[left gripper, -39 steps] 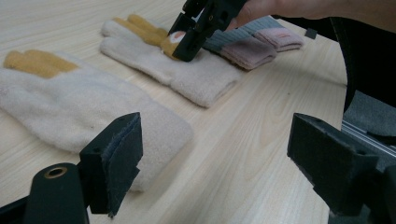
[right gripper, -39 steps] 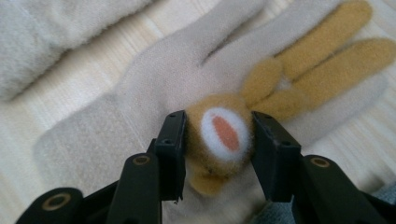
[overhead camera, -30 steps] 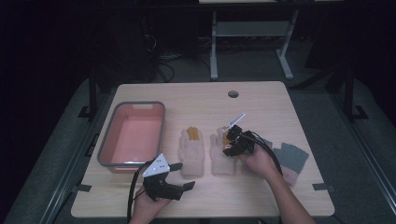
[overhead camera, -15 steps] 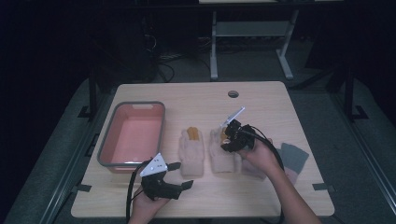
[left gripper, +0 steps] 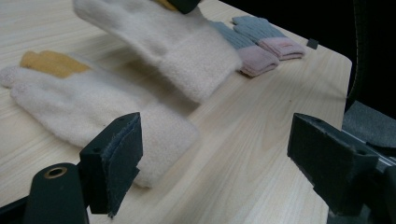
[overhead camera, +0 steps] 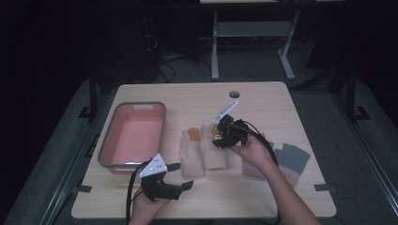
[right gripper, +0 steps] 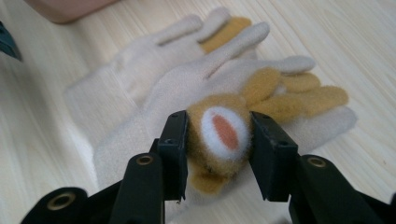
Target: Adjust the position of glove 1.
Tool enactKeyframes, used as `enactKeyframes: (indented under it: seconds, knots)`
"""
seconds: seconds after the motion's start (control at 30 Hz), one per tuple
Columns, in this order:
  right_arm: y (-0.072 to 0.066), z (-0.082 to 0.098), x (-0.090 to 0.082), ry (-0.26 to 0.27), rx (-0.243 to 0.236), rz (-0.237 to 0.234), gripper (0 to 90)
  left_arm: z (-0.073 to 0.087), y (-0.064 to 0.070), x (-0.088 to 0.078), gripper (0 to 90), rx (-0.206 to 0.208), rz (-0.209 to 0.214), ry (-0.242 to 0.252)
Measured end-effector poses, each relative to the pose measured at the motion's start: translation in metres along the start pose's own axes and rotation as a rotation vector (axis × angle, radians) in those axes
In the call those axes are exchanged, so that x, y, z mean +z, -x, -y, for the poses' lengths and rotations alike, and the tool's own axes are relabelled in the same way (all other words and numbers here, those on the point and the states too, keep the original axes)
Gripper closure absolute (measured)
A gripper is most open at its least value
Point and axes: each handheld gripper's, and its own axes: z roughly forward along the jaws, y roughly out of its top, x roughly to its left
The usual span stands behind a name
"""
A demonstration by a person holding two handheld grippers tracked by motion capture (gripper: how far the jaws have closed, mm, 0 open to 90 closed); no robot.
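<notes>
Right now your right gripper (right gripper: 217, 140) has its jaws clamped on the raised mustard-yellow tuft, with its white-and-orange oval patch, of a fuzzy cream glove (right gripper: 187, 93). In the left gripper view that glove (left gripper: 163, 37) hangs tilted above the desk, its thick ribbed-looking cuff lowest. The fabric is a soft, napped fleece, with rounded fingers and mustard patches near the fingertips. Its partner, the second cream glove (overhead camera: 191, 152), lies flat on the pale wood-grain desk (overhead camera: 263, 103) just beside it, yellow fingertip patches showing too. Your left gripper (left gripper: 215, 154) rests low at the near edge of the desk with its jaws spread wide and nothing between them; their pads look like dark, slightly frayed foam. A pair of knitted grey gloves with pink cuffs (overhead camera: 286, 161) lies to the right. A shallow rectangular pink tub with a grey rim (overhead camera: 136, 136) sits on the left. No readable writing or label shows anywhere.
</notes>
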Motion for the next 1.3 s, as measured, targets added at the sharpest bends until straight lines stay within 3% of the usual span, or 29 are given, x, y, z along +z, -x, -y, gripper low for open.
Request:
enactKeyframes:
  seconds: [0.4, 0.6, 0.93, 1.3]
  knots:
    - [-0.017, -0.029, 0.011, 0.023, -0.051, -0.04, 59.6, 0.0, -0.001, -0.001, 18.1, 0.01, -0.002, -0.002]
    - [-0.023, -0.039, 0.018, 0.01, -0.06, -0.053, 59.5, 0.0, 0.0, -0.001, 18.1, -0.001, 0.001, -0.001]
    - [-0.03, -0.049, 0.031, 0.001, -0.078, -0.068, 59.5, -0.001, -0.002, -0.003, 18.1, -0.003, -0.002, 0.008]
    - [-0.03, -0.049, 0.047, -0.021, -0.061, -0.079, 59.1, -0.001, -0.003, -0.003, 18.2, -0.003, -0.003, 0.008]
